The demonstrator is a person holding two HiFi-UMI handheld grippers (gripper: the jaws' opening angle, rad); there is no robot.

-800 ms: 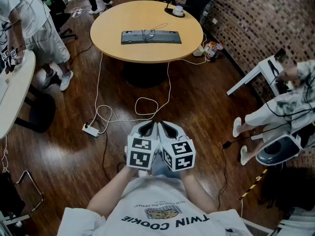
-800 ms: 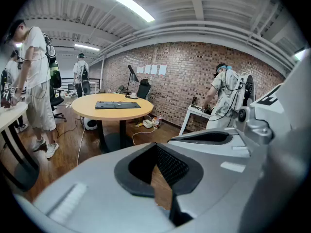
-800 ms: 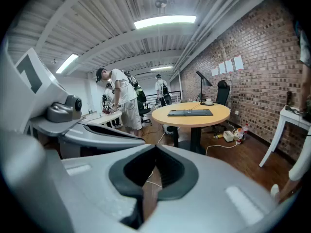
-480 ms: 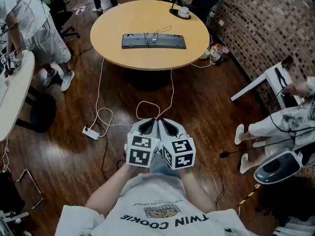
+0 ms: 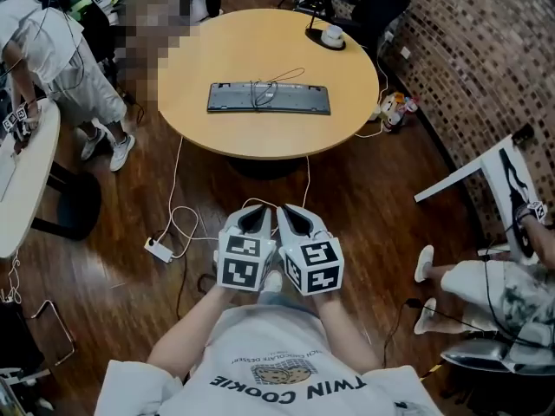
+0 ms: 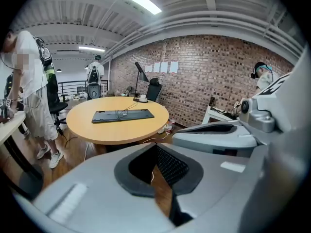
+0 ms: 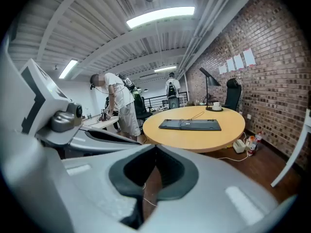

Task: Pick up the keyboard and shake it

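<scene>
A dark keyboard (image 5: pixel 268 99) lies face down on the round wooden table (image 5: pixel 199 124), its cable coiled loosely on top. It also shows in the left gripper view as keyboard (image 6: pixel 123 115) and in the right gripper view as keyboard (image 7: pixel 190 124). My left gripper (image 5: pixel 252 219) and right gripper (image 5: pixel 290 217) are held side by side close to my chest, well short of the table. Both are shut with nothing between the jaws. Their tips point toward the table.
A white cup on a lamp base (image 5: pixel 332 35) sits at the table's far edge. White cables and a power strip (image 5: pixel 159 250) lie on the wooden floor between me and the table. People stand at left (image 5: pixel 52 50) and sit at right (image 5: pixel 486 284). A white side table (image 5: pixel 473 172) stands right.
My view has moved closer to the table and shifted slightly. The grippers stay together in front of my chest, still shut.
</scene>
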